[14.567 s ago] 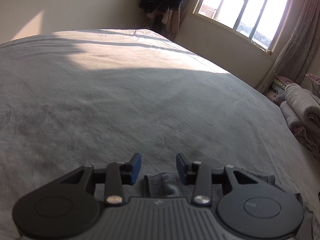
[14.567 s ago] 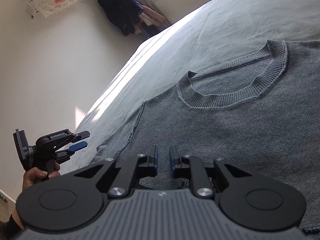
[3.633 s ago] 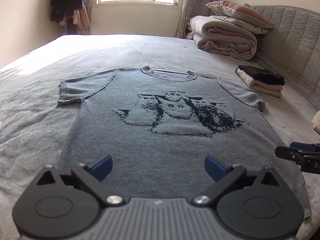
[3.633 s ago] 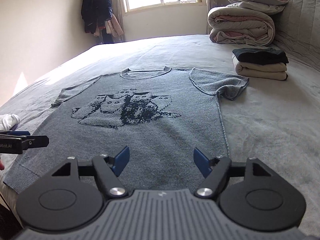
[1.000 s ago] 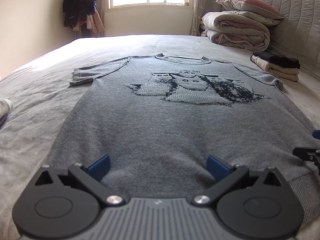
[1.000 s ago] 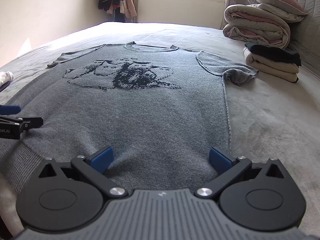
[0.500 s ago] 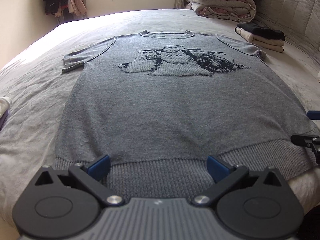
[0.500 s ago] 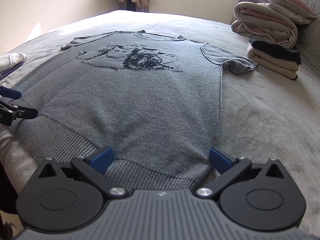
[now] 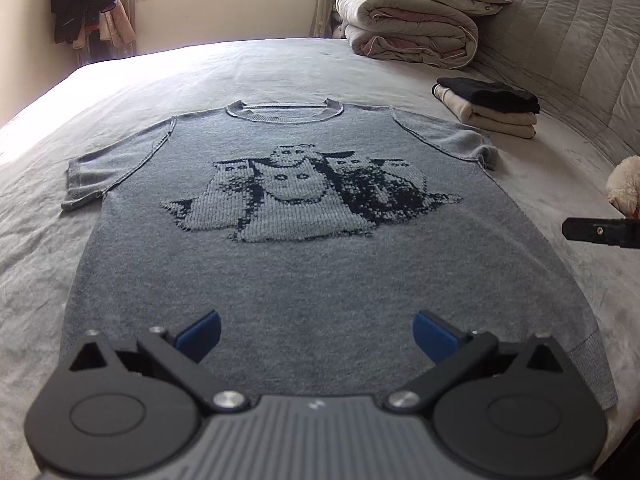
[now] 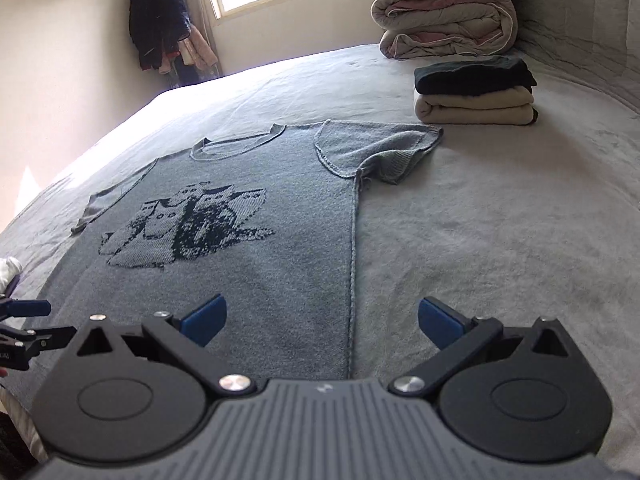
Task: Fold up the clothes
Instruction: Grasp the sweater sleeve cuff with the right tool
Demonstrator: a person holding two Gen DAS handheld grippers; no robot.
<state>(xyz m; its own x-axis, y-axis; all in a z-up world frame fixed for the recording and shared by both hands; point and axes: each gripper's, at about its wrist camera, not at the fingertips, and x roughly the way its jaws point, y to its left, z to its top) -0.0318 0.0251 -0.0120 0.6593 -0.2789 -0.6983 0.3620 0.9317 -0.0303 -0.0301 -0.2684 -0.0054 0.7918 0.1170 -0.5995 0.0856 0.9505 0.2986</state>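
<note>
Grey knitted cat-pattern sweater [image 9: 320, 264] lies flat lengthwise on bed [image 9: 540, 216], collar away (hem nearest); left tongs [image 9: 316, 330] and right tongs [image 10: 322, 320] gape wide, empty.

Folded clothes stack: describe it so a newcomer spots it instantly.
Start at the bed, where a grey knit sweater lies flat. Past its right sleeve, before the rolled quilt, sits the folded clothes stack. Unlike the bulky quilt, it is small and squared: a black garment on cream ones.

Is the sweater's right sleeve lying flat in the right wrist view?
No, the right sleeve is bunched, its cuff end folded under, while the sweater body lies flat.
</note>
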